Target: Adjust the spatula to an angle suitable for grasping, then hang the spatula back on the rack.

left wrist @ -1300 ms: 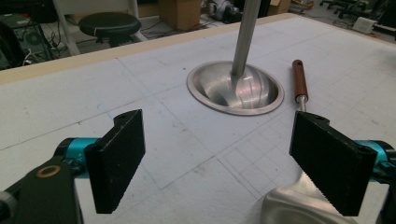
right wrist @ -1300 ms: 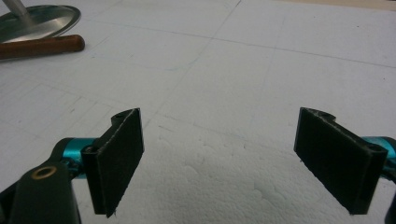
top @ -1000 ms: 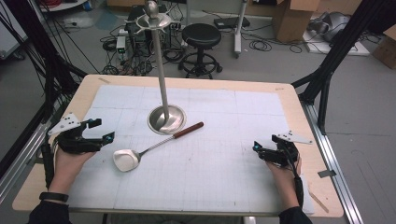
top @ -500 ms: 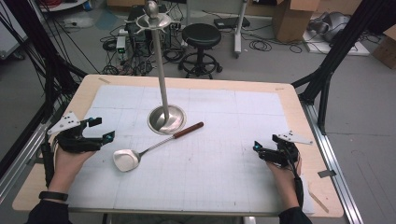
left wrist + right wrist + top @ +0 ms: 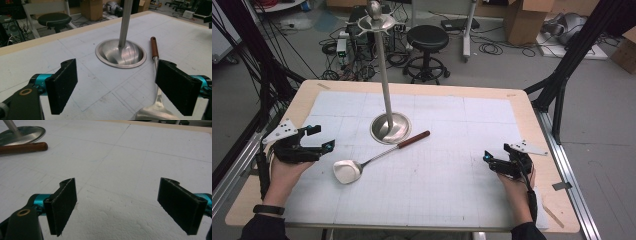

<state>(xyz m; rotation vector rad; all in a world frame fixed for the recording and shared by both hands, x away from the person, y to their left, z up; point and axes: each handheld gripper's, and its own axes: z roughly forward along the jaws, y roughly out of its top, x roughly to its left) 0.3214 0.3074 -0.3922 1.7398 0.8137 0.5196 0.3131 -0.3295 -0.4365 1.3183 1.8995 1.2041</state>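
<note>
A steel ladle (image 5: 362, 165) with a brown wooden handle (image 5: 414, 139) lies flat on the white gridded mat (image 5: 452, 180), bowl toward the left. A steel stand (image 5: 384, 75) rises from a round dished base (image 5: 390, 128) behind it. My left gripper (image 5: 323, 140) rests at the mat's left edge, open, a short way left of the ladle bowl. In the left gripper view the gripper (image 5: 117, 87) faces the base (image 5: 121, 53), with the ladle (image 5: 155, 57) by the right jaw. My right gripper (image 5: 487, 159) sits at the right edge, open and empty (image 5: 117, 207).
The mat covers a wooden table (image 5: 522, 107) with metal rails along both sides. Beyond the far edge stand a black stool (image 5: 427, 37), cables and cardboard boxes (image 5: 524, 17) on the floor. A black frame leg (image 5: 557, 85) rises at the right rear corner.
</note>
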